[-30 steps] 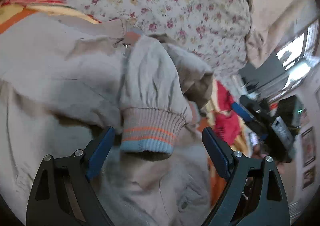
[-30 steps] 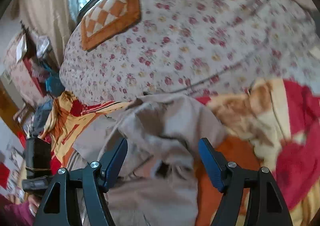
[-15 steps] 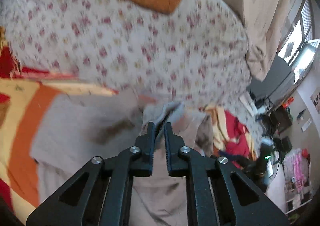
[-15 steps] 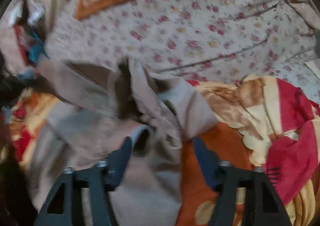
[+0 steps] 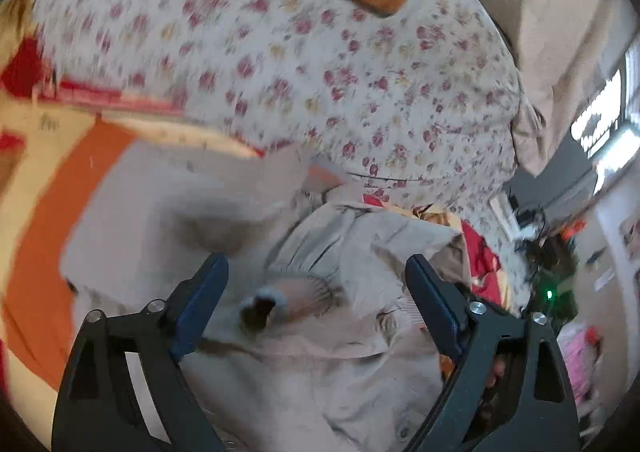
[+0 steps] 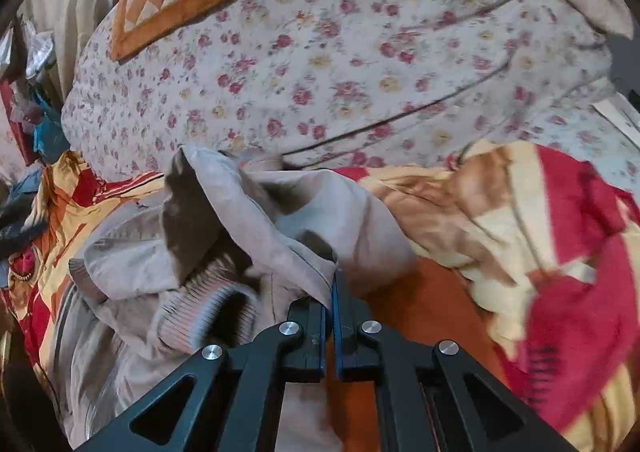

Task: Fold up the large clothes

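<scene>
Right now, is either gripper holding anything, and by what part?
The right gripper, jaws just closed, pinches the beige jacket by a folded fabric edge beside its ribbed cuff. The left gripper is open above the jacket, holding nothing.

Bed covered by orange, red and cream fleece blanket point(image 6: 540, 236); crumpled beige jacket point(image 6: 208, 252) lies on it, big floral quilt point(image 6: 360, 52) heaped just behind.

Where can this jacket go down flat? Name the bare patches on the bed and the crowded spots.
Flat blanket lies bare left of the jacket, below the floral quilt. A smaller orange patch shows between the jacket's right edge and the bunched red-and-yellow folds. The quilt heap behind is crowded.
</scene>
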Available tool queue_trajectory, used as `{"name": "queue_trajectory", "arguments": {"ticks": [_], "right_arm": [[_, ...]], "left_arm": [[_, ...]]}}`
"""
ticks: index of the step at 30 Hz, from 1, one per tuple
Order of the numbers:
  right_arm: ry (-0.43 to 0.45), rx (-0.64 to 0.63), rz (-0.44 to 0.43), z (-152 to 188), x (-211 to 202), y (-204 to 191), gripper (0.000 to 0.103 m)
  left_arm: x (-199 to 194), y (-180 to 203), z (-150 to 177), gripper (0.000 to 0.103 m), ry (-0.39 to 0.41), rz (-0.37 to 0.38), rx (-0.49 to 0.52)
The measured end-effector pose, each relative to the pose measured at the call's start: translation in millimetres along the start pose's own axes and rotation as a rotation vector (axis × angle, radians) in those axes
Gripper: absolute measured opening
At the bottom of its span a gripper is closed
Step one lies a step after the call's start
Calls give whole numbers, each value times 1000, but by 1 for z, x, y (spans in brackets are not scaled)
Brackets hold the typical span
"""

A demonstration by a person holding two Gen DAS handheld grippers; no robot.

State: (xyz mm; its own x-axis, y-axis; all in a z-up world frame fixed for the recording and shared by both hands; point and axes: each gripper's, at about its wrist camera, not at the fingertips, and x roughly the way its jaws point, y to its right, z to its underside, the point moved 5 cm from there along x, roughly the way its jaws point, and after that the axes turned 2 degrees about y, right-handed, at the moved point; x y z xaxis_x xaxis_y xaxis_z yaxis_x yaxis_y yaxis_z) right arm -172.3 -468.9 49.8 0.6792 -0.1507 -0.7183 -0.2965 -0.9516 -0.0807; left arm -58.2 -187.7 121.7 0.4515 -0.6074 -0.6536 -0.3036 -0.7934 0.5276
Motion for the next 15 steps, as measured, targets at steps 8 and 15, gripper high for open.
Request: {"name": "queue_trajectory", "arguments": {"ticks": [8, 15], "right_arm": [[-12, 25, -41, 10, 8, 2, 2], [-11, 39, -39, 9, 21, 4, 2]], "left_arm": [[34, 4, 40, 90, -34, -74, 117], [74, 13, 46, 13, -116, -129, 219]]}}
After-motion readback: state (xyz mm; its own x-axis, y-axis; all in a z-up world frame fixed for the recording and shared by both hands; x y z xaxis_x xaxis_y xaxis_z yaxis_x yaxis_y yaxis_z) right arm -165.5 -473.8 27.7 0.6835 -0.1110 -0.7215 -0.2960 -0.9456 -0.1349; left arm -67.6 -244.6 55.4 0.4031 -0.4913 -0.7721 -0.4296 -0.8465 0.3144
